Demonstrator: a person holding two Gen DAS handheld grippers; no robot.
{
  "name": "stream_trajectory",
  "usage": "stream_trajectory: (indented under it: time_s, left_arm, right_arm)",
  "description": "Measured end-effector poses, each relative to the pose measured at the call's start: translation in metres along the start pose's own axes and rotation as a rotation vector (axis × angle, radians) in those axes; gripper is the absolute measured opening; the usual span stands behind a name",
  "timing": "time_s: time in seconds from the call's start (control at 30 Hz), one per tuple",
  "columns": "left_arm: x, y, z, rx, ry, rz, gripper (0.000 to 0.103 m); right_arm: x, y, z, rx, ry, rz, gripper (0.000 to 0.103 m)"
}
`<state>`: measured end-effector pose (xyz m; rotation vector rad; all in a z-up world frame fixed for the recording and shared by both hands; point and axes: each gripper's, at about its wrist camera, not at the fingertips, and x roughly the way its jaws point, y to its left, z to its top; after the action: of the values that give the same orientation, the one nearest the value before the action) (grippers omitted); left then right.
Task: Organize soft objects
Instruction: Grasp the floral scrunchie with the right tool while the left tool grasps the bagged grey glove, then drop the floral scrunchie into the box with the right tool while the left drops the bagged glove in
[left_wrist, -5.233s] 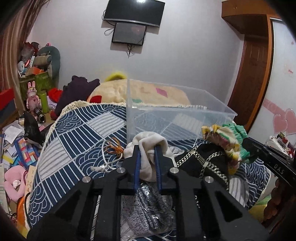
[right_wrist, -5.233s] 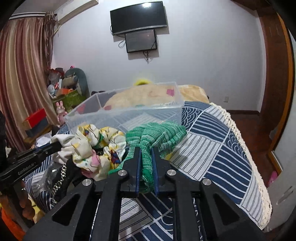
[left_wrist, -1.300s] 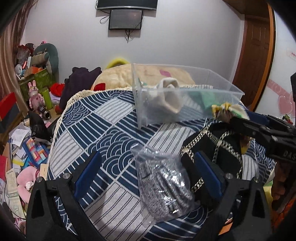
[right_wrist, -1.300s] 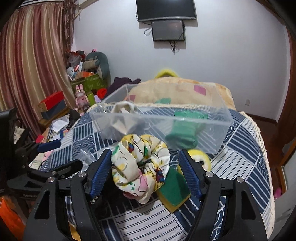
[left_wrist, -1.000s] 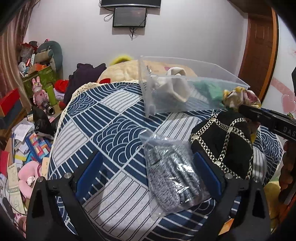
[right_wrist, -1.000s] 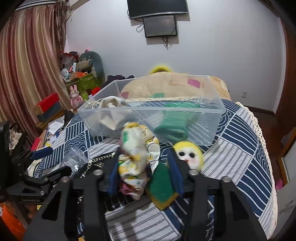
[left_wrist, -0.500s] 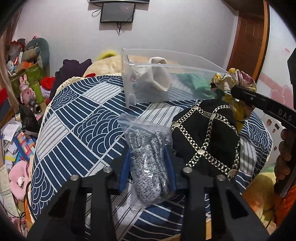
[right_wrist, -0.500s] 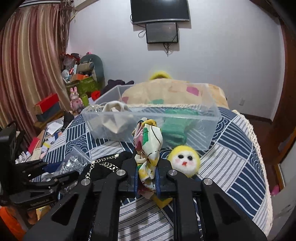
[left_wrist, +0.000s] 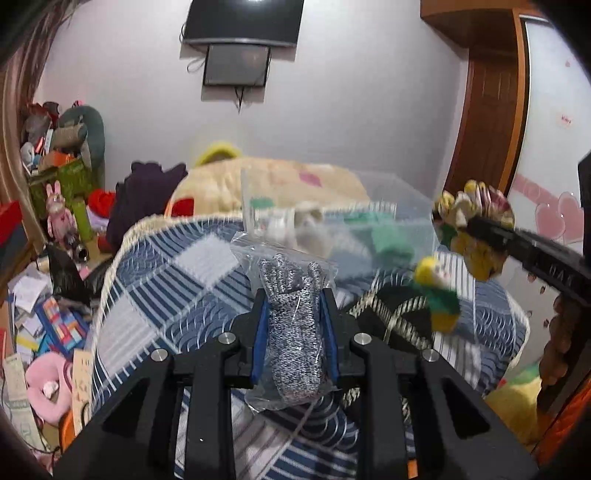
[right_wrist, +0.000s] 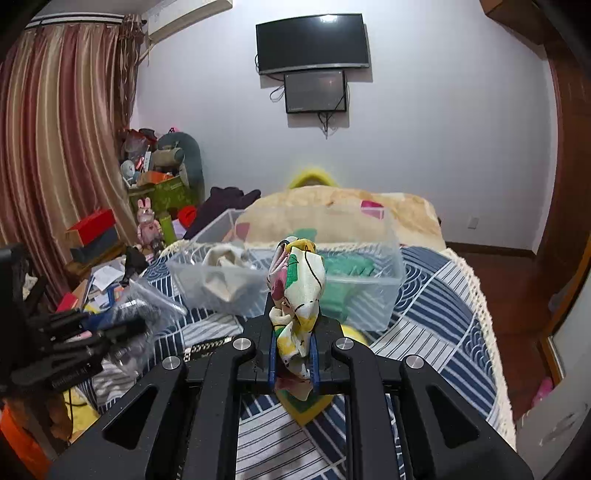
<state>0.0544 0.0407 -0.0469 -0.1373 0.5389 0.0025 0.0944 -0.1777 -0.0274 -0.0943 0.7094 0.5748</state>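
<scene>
Tongs (left_wrist: 294, 306) closing on bagged gloves (left_wrist: 293, 332)

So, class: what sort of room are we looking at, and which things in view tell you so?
Most likely a bedroom in a home: a bed with a patterned quilt, a wall-mounted TV, long curtains, and toys and boxes piled in the corner.

Bin (right_wrist: 384, 295) on bedspread (right_wrist: 443, 332); cloths (right_wrist: 221, 273) inside (doll (left_wrist: 436, 291) before it).
</scene>
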Motion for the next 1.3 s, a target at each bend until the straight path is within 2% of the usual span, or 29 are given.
stream_trajectory:
  time_s: [0.27, 0.57, 0.93, 1.13, 1.3]
  left_arm:
    - [-0.002, -0.012, 0.042, 0.034, -0.087, 0.008, 0.026]
    - [0.013, -0.029, 0.076, 0.064, -0.118, -0.016, 0.027]
    - [0.056, -0.039, 0.084, 0.081, -0.07, 0.007, 0.027]
    - [0.079, -0.04, 0.087, 0.061, -0.038, 0.003, 0.027]
    - [0.094, -0.044, 0.086, 0.085, -0.01, 0.012, 0.027]
  right_arm:
    - [-0.008, -0.01, 0.019, 0.007, -0.053, -0.029, 0.012]
    - [0.0, -0.008, 0.041, -0.017, -0.086, -0.044, 0.012]
    - [0.023, -0.011, 0.051, -0.021, -0.055, -0.047, 0.012]
    - [0.042, -0.012, 0.051, -0.024, -0.006, -0.053, 0.012]
    - [0.061, -0.016, 0.048, -0.022, 0.049, -0.057, 0.012]
